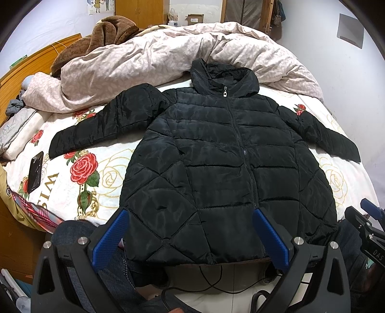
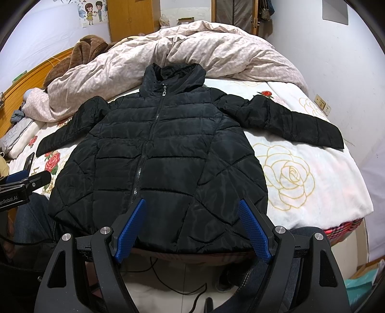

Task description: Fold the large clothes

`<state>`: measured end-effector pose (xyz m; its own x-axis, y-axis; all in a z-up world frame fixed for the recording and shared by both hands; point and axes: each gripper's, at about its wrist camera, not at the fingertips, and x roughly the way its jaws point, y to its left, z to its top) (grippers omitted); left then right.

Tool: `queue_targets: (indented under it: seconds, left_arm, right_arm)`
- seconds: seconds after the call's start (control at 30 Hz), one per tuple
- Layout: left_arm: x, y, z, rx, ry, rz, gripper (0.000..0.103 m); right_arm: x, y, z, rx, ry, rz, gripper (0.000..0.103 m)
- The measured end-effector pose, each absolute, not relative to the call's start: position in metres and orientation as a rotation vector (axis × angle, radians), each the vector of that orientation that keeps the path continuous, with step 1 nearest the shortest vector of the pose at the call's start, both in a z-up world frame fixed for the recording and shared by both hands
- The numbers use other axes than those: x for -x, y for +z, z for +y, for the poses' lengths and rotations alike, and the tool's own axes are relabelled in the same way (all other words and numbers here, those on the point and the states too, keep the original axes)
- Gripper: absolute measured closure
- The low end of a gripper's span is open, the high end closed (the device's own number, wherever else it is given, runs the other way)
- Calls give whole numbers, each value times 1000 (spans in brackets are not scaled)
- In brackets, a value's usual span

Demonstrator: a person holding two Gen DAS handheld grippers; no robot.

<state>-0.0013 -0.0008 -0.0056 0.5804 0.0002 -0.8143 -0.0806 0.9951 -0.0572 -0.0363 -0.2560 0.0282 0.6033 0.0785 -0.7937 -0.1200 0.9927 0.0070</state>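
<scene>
- Your left gripper [image 1: 190, 231] and right gripper [image 2: 192, 224] hover wide open, holding nothing.
- The black quilted puffer jacket [image 1: 216, 163] lies flat, zipped, on the rose-print bed [image 1: 105, 173].
- Expect it light, puffy and slippery; pinch a sleeve cuff [image 2: 329, 137] firmly.

This is a bedroom in a home. A bed [image 1: 101, 192] with a rose-printed sheet fills the middle, and a rumpled pink duvet [image 1: 168, 55] is heaped along its far side at 12 o'clock. A brown blanket [image 1: 96, 38] lies at 10 o'clock beside a wooden headboard [image 1: 26, 65]. A wooden wardrobe [image 2: 131, 18] stands at 11 o'clock, next to a cartoon sticker [image 2: 92, 13] on the wall. A phone [image 1: 36, 172] rests on the sheet at 9 o'clock.
</scene>
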Motion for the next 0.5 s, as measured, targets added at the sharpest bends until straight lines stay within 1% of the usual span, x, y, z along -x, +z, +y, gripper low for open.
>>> queue_targets:
  seconds: [0.5]
  left_arm:
    - [2,-6,-1,93,47,953,0]
  right_arm:
    - [35,27,-257,49,112,918,24]
